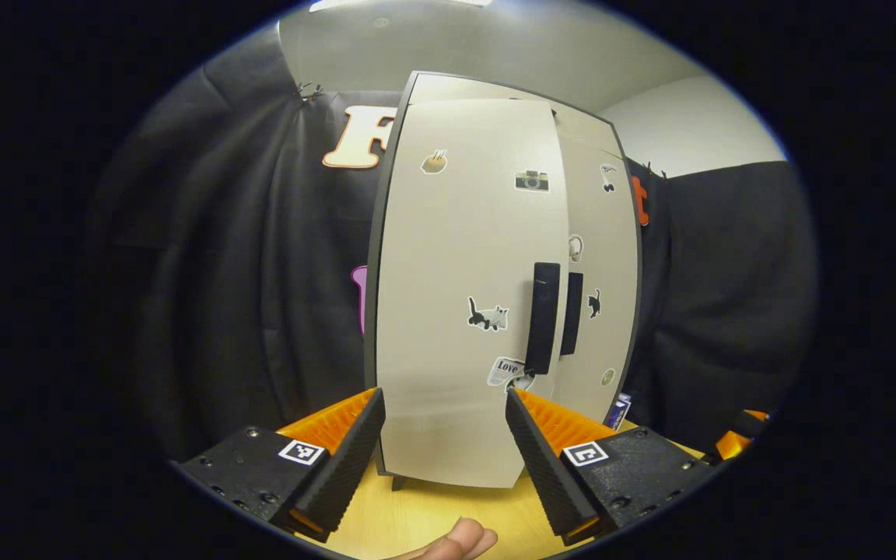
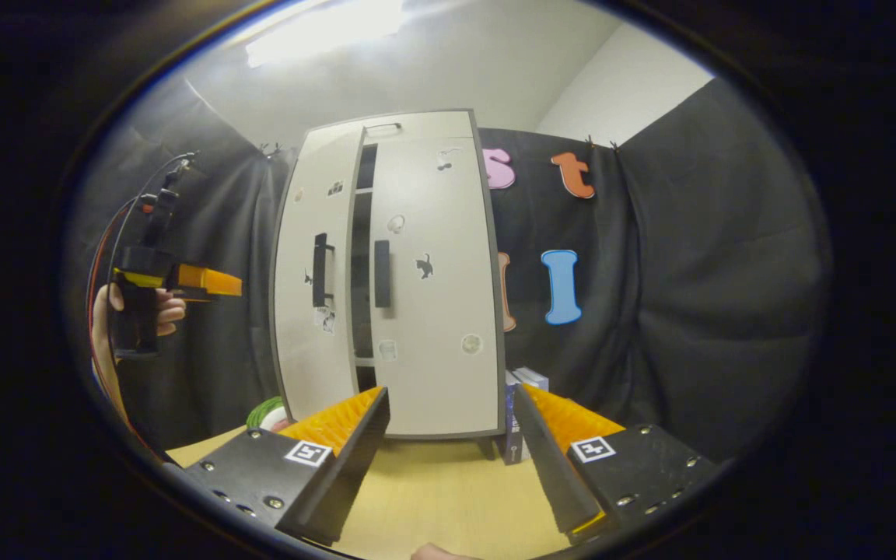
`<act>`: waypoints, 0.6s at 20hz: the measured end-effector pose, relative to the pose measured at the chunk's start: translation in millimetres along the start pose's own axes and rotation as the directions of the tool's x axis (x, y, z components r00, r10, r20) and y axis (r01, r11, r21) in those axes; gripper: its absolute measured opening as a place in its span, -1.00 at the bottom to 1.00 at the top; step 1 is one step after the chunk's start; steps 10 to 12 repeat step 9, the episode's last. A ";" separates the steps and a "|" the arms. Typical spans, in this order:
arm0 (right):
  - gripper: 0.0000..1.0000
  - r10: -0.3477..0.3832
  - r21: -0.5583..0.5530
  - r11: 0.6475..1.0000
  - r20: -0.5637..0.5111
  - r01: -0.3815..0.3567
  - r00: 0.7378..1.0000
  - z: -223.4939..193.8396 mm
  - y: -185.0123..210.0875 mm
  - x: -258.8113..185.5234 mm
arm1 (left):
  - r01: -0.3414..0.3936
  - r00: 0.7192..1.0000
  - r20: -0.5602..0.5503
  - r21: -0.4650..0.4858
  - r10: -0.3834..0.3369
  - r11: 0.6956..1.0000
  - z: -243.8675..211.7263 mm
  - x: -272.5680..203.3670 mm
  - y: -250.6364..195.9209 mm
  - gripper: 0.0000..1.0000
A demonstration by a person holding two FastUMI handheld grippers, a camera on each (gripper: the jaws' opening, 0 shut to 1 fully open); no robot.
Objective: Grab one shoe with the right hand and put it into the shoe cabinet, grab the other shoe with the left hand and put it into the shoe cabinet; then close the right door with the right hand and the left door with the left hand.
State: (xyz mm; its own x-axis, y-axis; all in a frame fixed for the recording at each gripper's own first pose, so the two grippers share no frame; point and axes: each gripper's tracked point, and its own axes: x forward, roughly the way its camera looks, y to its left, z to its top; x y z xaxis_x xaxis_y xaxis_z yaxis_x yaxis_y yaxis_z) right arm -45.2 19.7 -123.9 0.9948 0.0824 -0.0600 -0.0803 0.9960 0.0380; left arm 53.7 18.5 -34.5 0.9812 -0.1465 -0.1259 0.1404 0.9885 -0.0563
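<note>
- Tall beige shoe cabinet w/ stickers [image 2: 386, 272] stands on the light wood desk [image 2: 448, 482]; shoes not seen, judged inside.
- Right door [image 2: 432, 288] looks shut; left door [image 2: 316, 288] ajar, dark gap between.
- Left tongs [image 1: 442, 451] & right tongs [image 2: 452, 459] both spread, empty; next: left pushes its door flush.

Shoe cabinet [image 2: 432, 311] cream, black handles, animal stickers; table [image 2: 440, 490] light wood.

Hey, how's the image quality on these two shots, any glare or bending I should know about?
Left gripper view: fisheye bows the shoe cabinet edges outward; lighting is even, focus sharp, the left gripper crisp. Right gripper view: a ceiling light blows out at the top, the booth's wall goes dim toward the rim, and the cabinet bulges less.
</note>
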 end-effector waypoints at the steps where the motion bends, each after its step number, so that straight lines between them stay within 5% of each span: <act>1: 0.92 0.004 0.002 1.000 0.001 -0.004 1.000 1.0 1.9 -0.2 | 0.004 1.000 0.019 0.018 -0.005 1.000 0.4 -6.3 -5.1 0.93; 12: 0.92 0.019 -0.005 1.000 0.020 -0.019 1.000 17.5 10.0 1.1 | -0.051 0.997 0.062 0.019 0.050 0.999 -30.8 -49.7 -21.7 0.92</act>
